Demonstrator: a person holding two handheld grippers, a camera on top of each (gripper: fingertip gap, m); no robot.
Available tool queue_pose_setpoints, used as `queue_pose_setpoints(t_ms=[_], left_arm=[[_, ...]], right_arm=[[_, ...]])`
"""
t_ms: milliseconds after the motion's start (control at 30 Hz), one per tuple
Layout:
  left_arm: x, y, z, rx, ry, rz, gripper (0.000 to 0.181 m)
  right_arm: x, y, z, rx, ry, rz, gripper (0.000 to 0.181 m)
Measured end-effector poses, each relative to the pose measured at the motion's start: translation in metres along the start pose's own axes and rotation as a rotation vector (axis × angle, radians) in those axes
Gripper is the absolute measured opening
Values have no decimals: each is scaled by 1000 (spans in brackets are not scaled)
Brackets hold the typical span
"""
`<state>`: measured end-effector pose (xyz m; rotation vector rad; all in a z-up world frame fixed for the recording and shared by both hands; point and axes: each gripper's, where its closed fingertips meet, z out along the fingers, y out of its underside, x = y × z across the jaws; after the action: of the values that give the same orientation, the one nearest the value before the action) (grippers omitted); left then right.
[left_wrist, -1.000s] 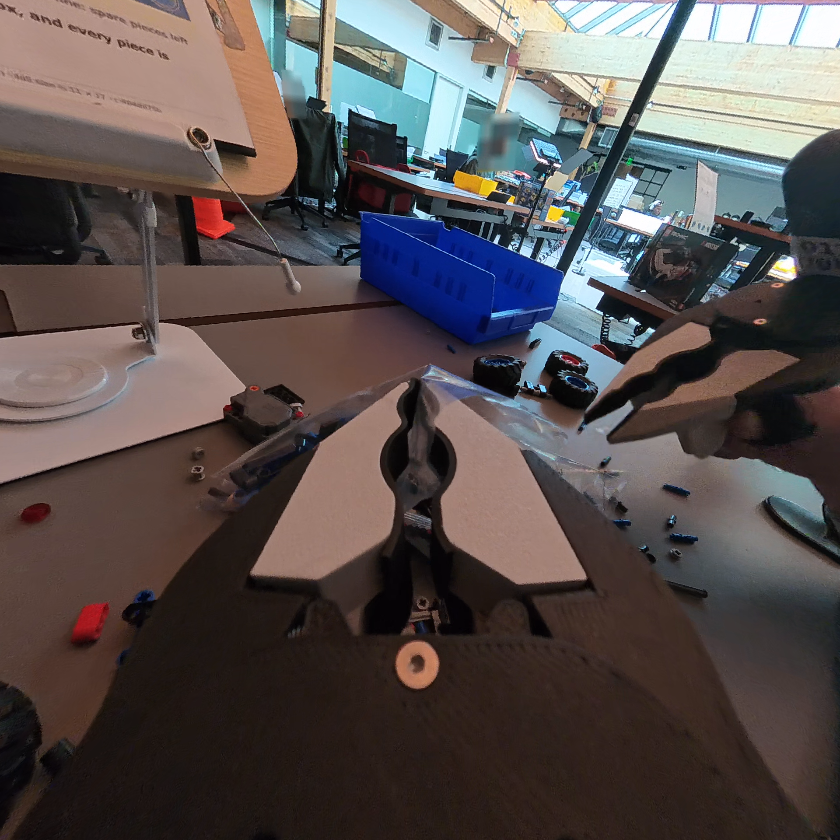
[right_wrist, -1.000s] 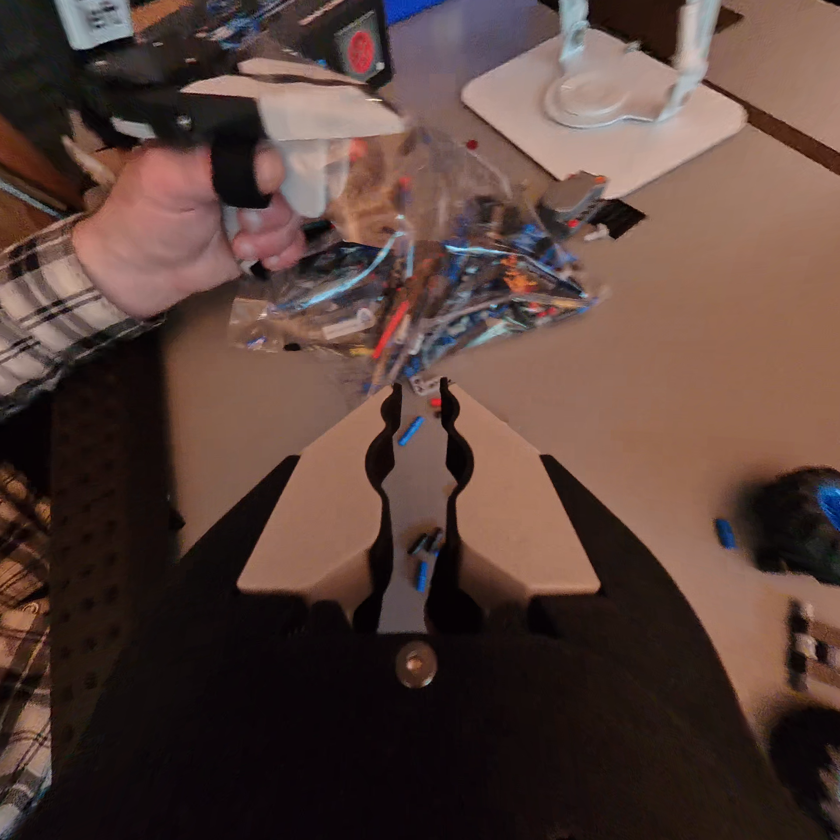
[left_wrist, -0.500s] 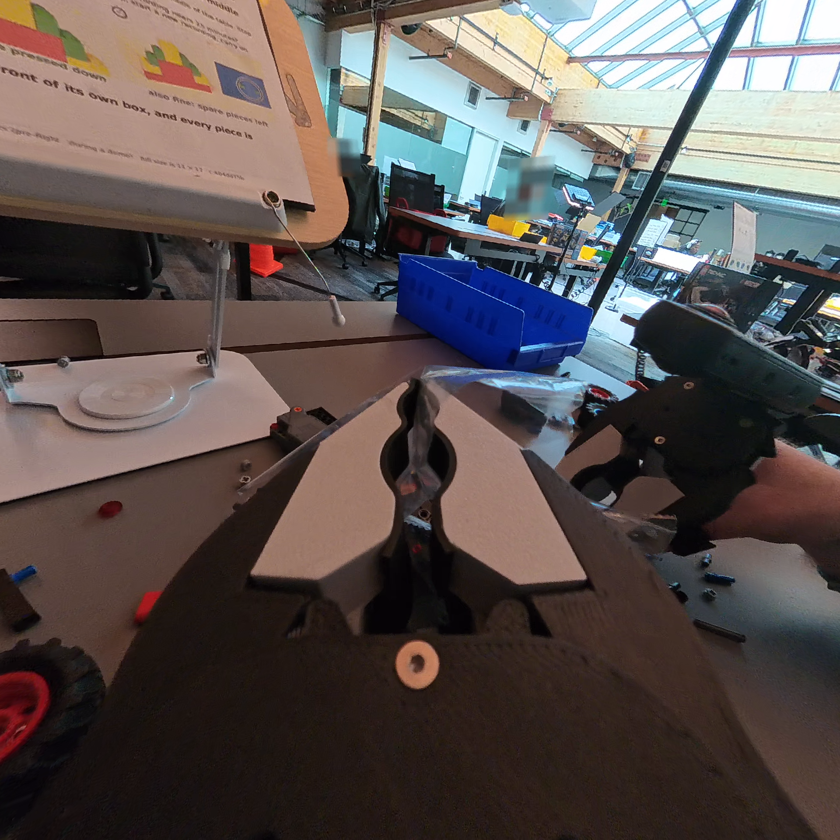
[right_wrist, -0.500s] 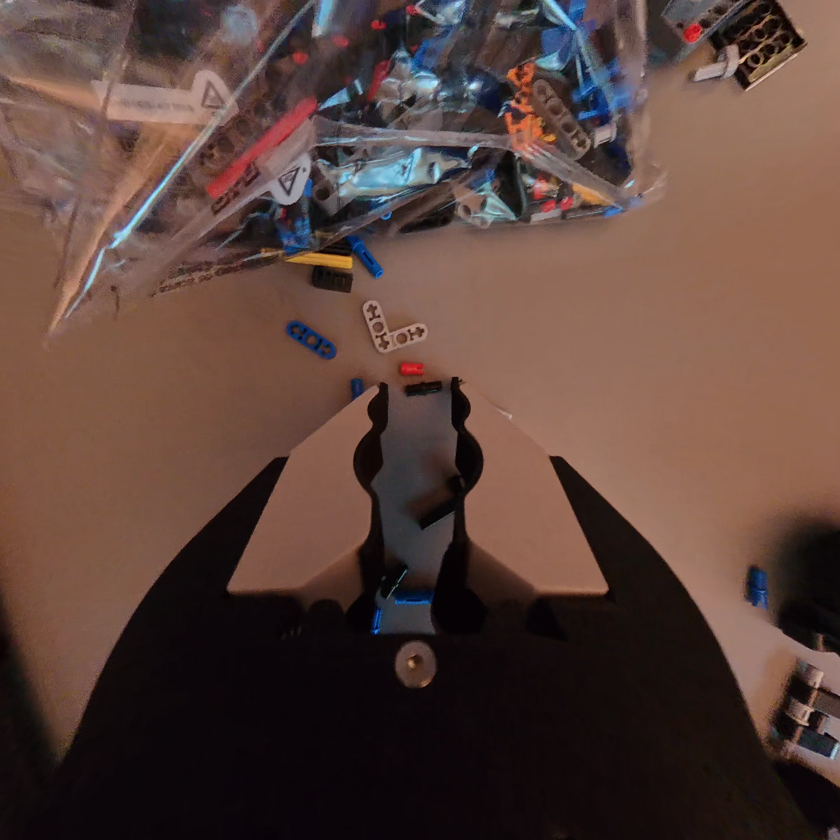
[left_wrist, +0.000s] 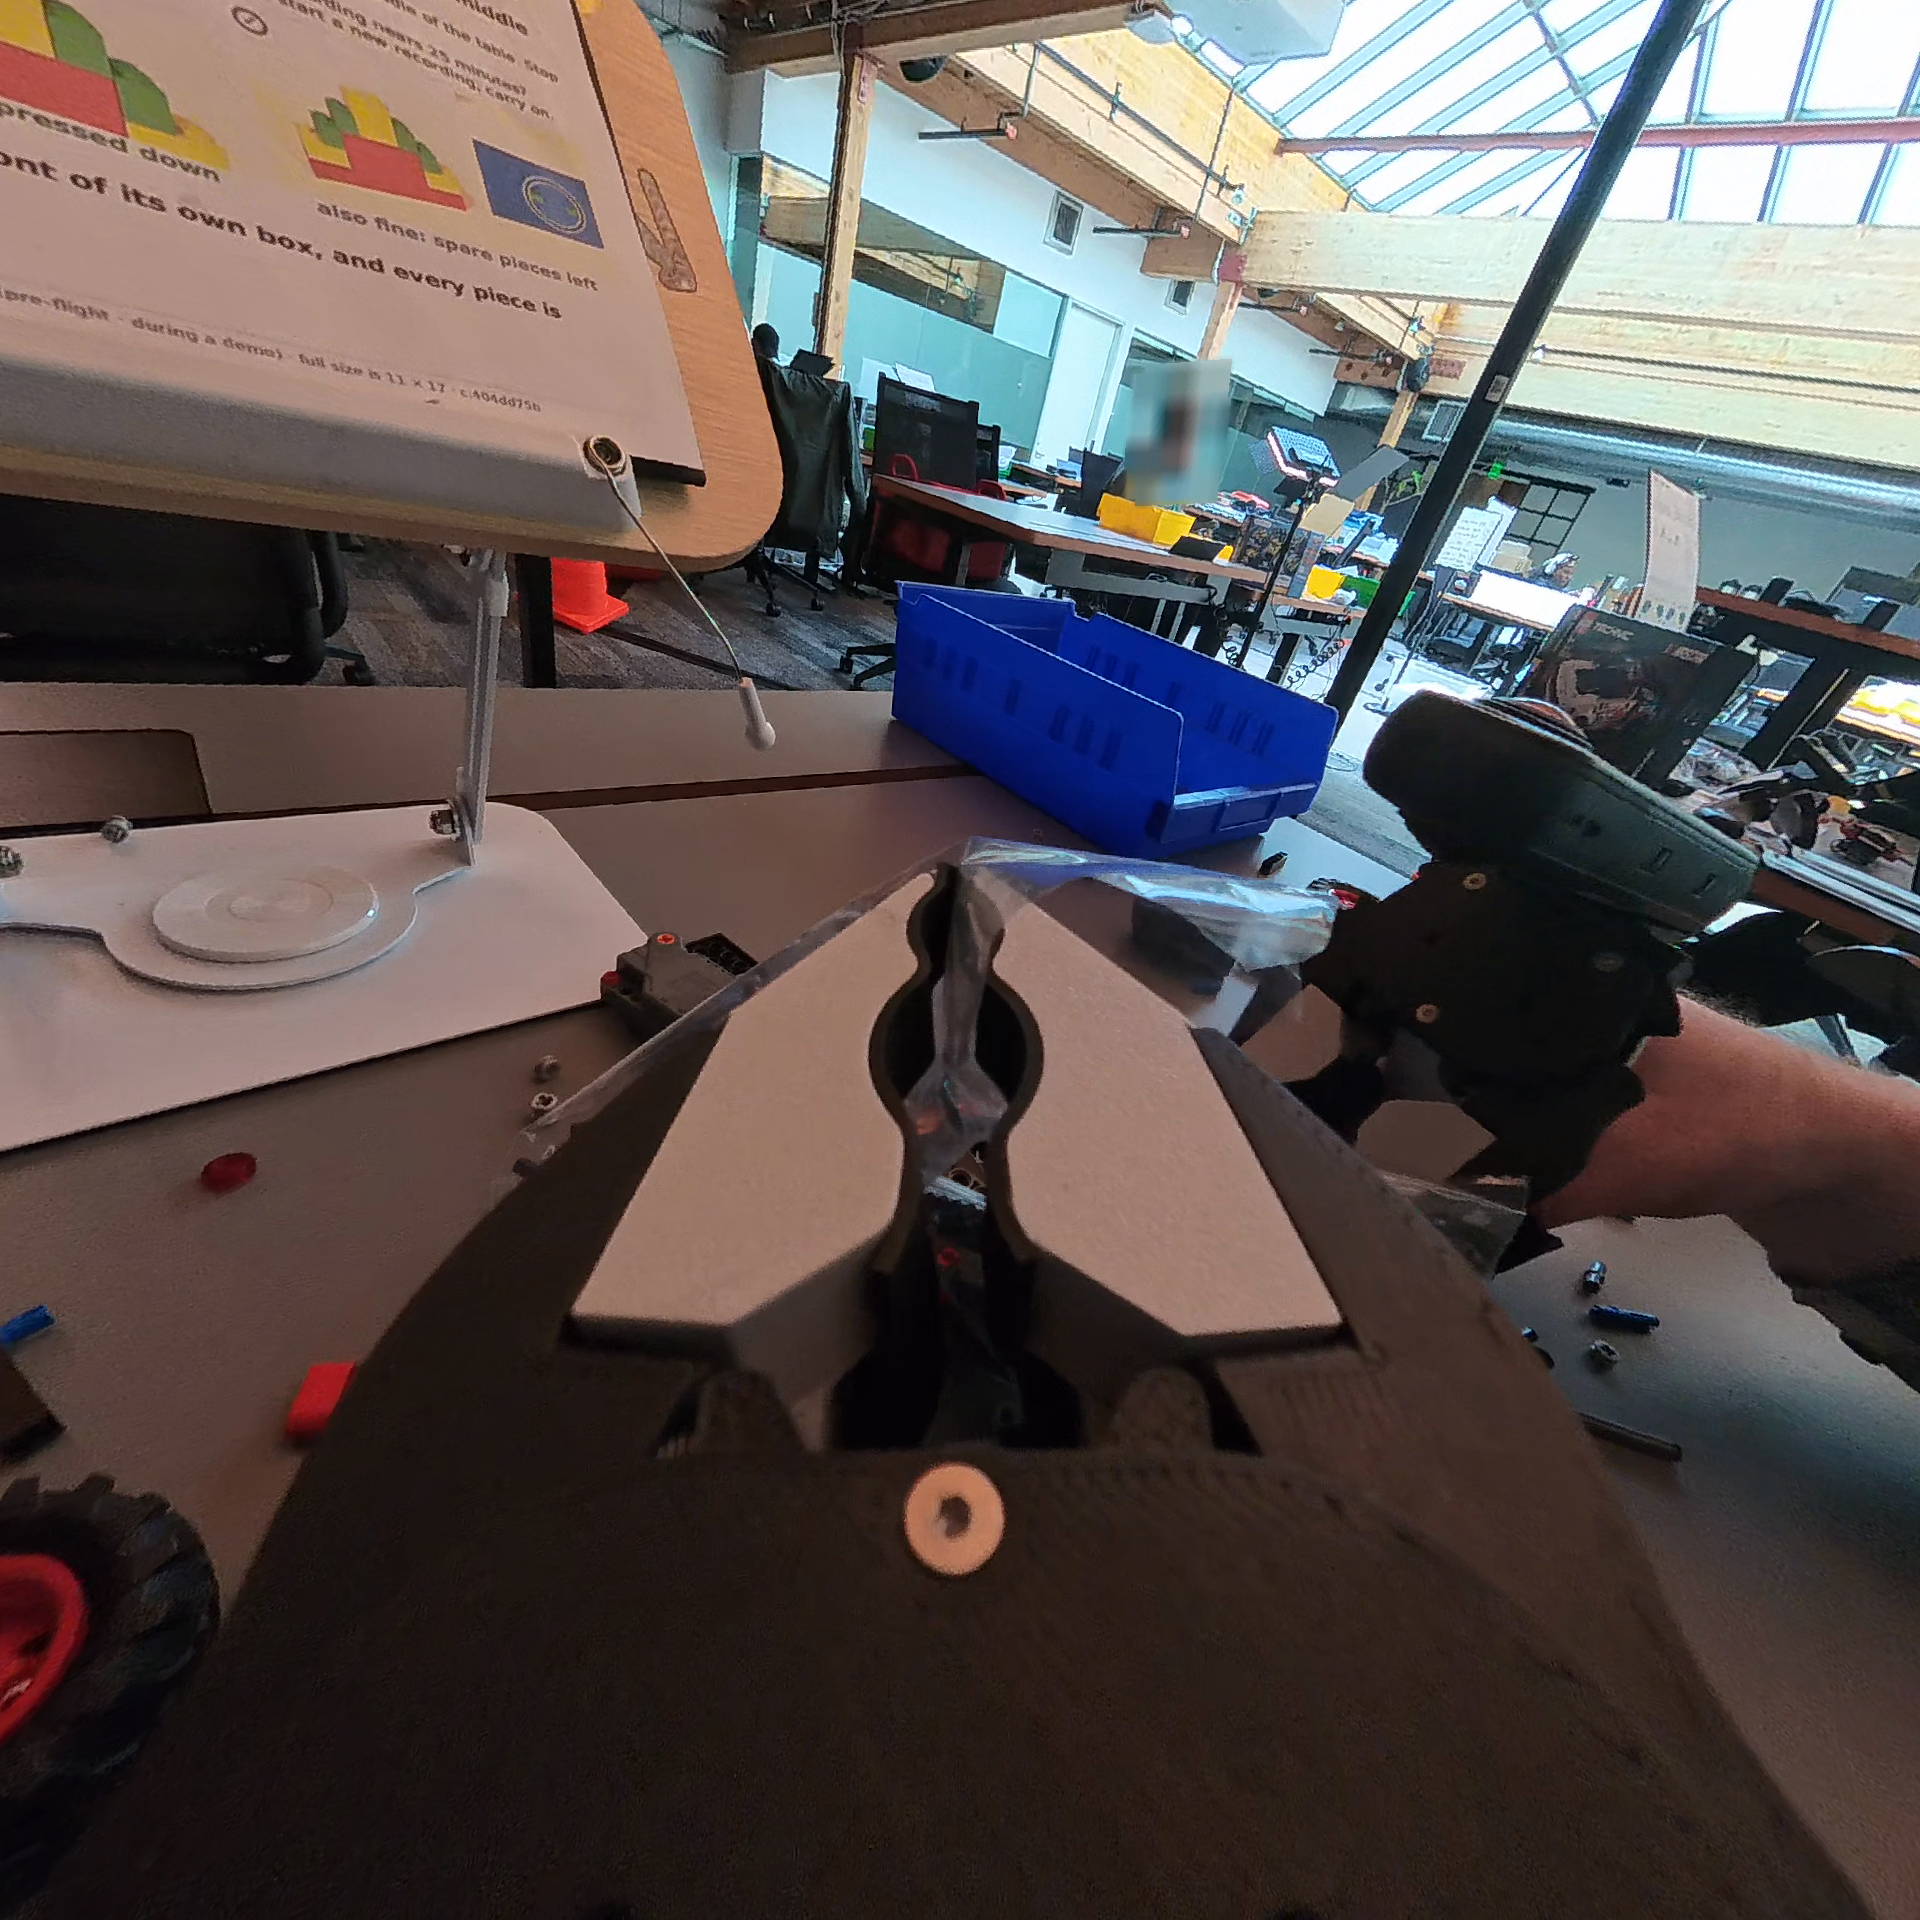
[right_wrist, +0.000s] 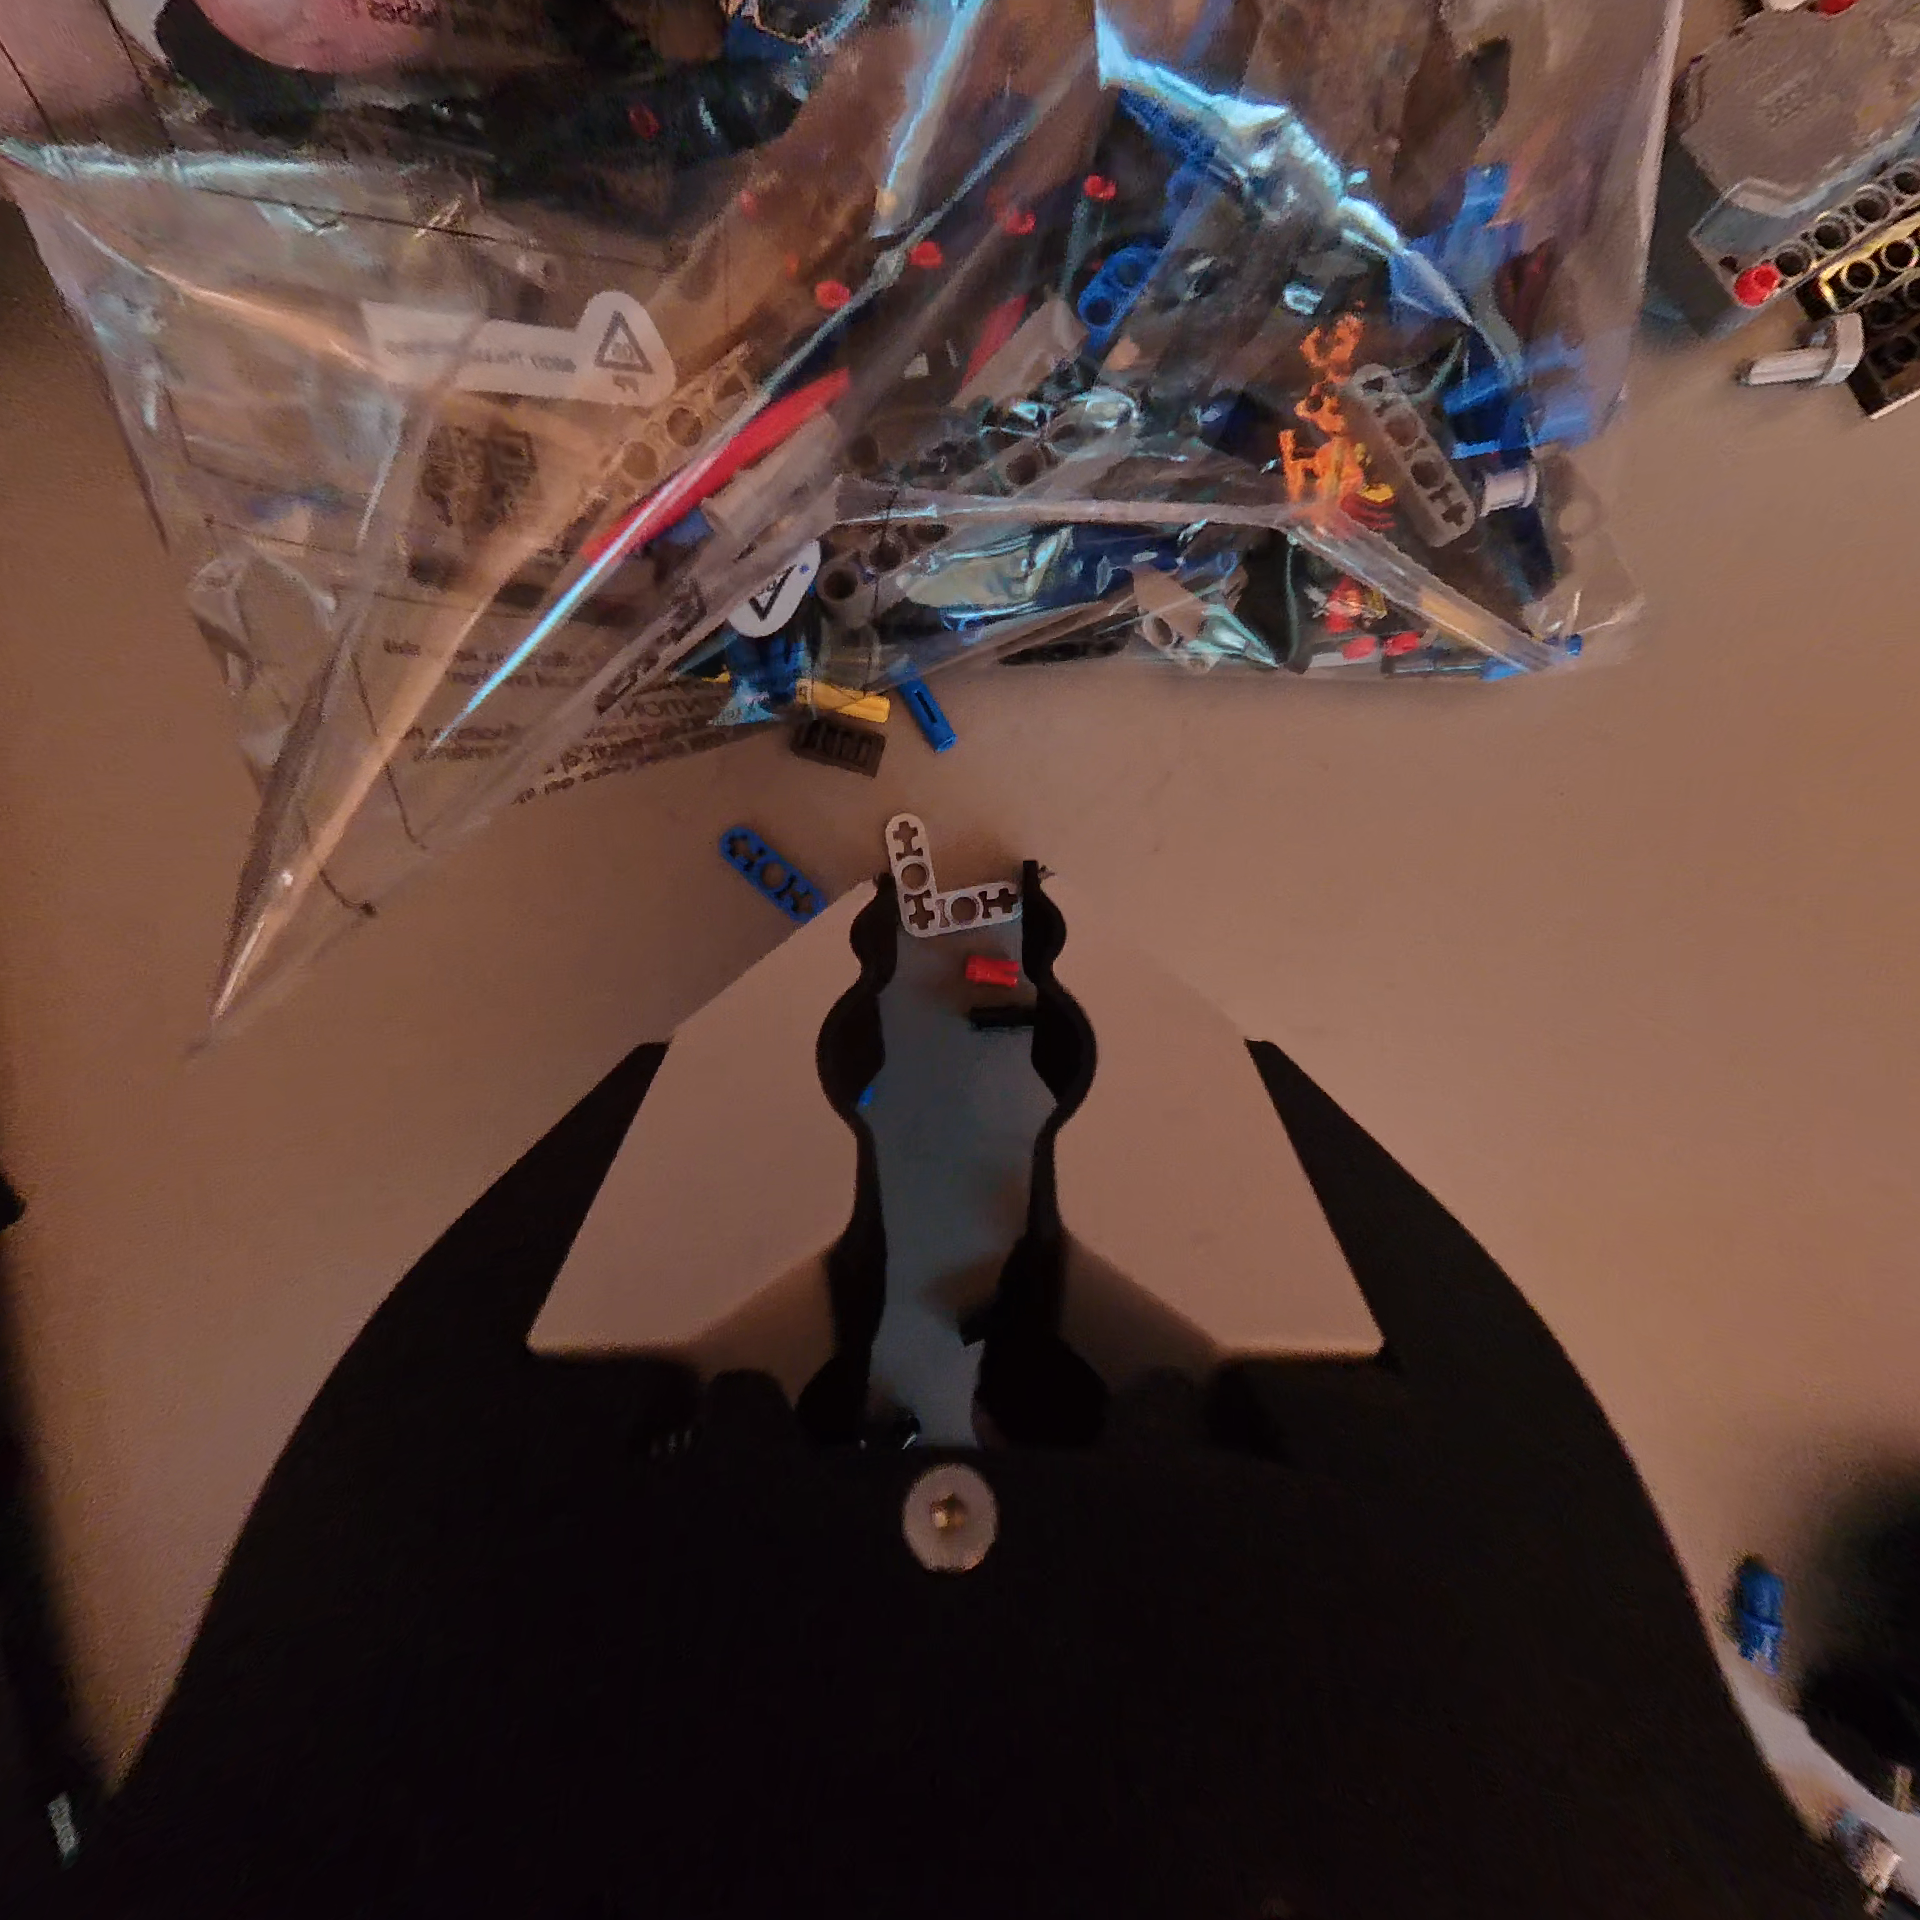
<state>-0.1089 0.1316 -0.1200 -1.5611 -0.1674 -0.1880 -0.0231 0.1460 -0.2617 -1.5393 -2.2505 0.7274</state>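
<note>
My left gripper is shut on the top edge of a clear plastic bag and holds it up above the grey table. In the right wrist view the bag is full of small blue, black, red and grey building pieces, and its lower end rests on the table. My right gripper is open and empty, pointing down at the table just short of the bag. A white L-shaped piece lies between its tips. A red pin and a black pin lie between its fingers. A blue flat beam lies just left of the gripper.
A blue bin stands at the table's far edge. A white stand base carries a tilted printed board. A grey motor block lies beside the bag. A black wheel with a red hub and loose small pieces lie about. Tip to tip, the grippers are about 15 centimetres apart.
My right gripper has come in low towards the bag and opened a little wider, so the L-shaped piece now lies between its tips. My left gripper keeps its hold on the bag.
</note>
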Motion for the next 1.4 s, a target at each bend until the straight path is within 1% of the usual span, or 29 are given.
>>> queue_pose_setpoints(t_ms=[167, 300, 367, 467, 533, 600, 667, 767, 833, 900, 933, 967, 1033, 1133, 1200, 1267, 1300, 1400], left_arm=[[0, 0, 0, -1, 2, -2, 0], [2, 0, 0, -2, 7, -2, 0], [2, 0, 0, -2, 10, -3, 0], [4, 1, 1, -7, 20, -2, 0], [9, 2, 3, -15, 45, -2, 0], [17, 5, 5, -31, 80, 8, 0], [23, 8, 7, -46, 99, 31, 0], [28, 11, 8, -58, 121, 35, 0], [29, 12, 8, -63, 130, 32, 0], [30, 13, 8, -70, 140, 26, 0], [31, 14, 8, -75, 147, 17, 0], [31, 14, 9, -76, 150, 12, 0], [30, 14, 9, -78, 145, 16, 0], [27, 13, 8, -74, 127, 17, 0], [26, 12, 8, -72, 121, 13, 0], [26, 12, 7, -71, 117, 15, 0], [26, 12, 7, -71, 116, 16, 0], [24, 12, 7, -70, 112, 14, 0]], right_arm=[[-6, 6, -7, 21, -48, 50, 21], [-11, 8, -25, 69, -58, 80, 22], [-15, 9, -42, 95, -48, 81, 21], [-24, 1, -76, 172, -22, 72, 21], [-33, -13, -100, 243, -5, 49, 22], [-46, -31, -115, 292, -13, 15, 21], [-59, -48, -116, 297, -16, -45, 21], [-64, -66, -97, 242, -11, -111, 22], [-49, -72, -78, 187, 64, -113, 22], [-32, -69, -66, 123, 165, -123, 32], [-24, -68, -65, 106, 219, -128, 31], [-22, -66, -67, 101, 237, -134, 31], [-24, -64, -78, 142, 226, -127, 32], [-12, -51, -109, 227, 228, -43, 25], [8, -24, -120, 199, 243, 34, 29], [34, 16, -121, 98, 283, 108, 31], [41, 32, -119, 63, 280, 122, 31], [41, 67, -102, -14, 189, 181, 31]])
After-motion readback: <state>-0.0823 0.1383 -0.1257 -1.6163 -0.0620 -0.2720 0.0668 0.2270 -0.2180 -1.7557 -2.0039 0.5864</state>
